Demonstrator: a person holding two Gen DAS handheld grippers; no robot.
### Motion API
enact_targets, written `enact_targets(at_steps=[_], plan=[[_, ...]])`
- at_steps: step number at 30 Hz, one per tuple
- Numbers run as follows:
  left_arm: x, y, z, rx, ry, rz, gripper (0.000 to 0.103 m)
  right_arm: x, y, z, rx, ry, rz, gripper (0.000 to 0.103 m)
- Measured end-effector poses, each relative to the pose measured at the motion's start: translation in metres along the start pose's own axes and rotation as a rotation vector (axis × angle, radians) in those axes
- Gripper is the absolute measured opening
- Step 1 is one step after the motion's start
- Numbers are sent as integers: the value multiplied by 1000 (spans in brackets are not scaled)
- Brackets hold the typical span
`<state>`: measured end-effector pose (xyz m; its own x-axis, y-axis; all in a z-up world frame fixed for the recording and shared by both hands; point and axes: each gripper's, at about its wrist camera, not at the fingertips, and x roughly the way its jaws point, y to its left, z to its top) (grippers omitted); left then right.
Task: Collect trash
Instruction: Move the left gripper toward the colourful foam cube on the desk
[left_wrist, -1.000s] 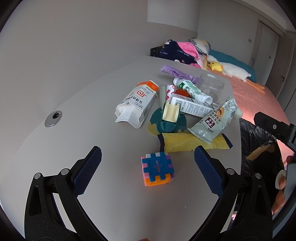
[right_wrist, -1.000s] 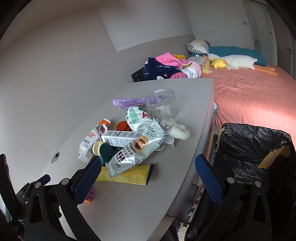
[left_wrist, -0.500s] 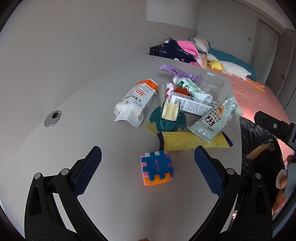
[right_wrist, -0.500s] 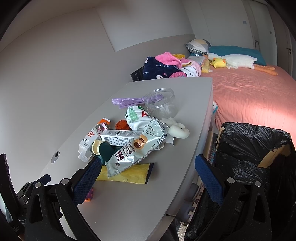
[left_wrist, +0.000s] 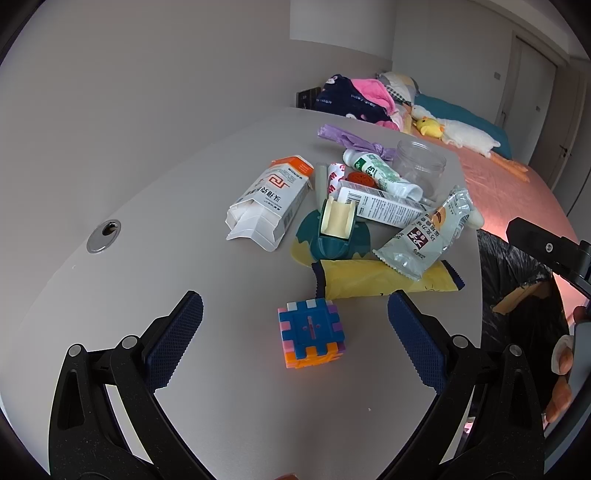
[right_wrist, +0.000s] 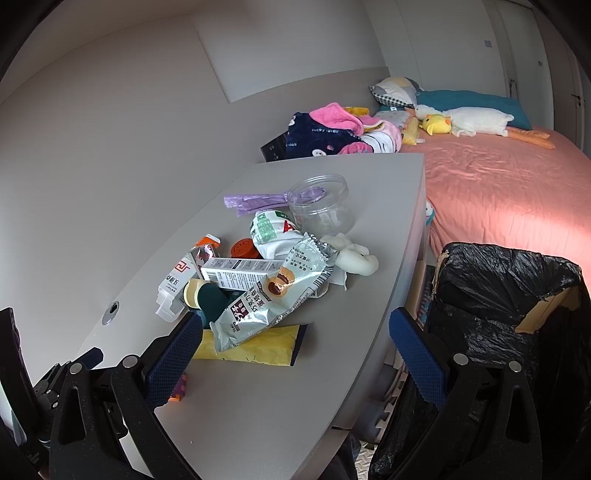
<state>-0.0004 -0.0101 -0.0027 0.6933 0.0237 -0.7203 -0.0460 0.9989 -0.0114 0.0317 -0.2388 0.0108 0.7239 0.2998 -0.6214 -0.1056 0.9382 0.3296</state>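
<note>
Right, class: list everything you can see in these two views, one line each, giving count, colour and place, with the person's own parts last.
table: one, grey, under the clutter
milk carton: one, white and orange, left of pile
tape dispenser: one, dark green, centre of pile
silver snack wrapper: one, atop the yellow wrapper
yellow wrapper: one, near edge of pile
puzzle cube: one, multicoloured, nearest the left tongs
clear jar: one, far side of pile
purple bag: one, beside jar
bin bag: one, black, right of table
bed: one, pink sheet, behind
left tongs: blue pads, open
right tongs: blue pads, open
</note>
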Motion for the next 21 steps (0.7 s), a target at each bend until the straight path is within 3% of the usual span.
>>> enact_targets(at_steps=[21], plan=[[3,-1,-1,2,9,-3,97,1,0,0,-1,0,-1,100]])
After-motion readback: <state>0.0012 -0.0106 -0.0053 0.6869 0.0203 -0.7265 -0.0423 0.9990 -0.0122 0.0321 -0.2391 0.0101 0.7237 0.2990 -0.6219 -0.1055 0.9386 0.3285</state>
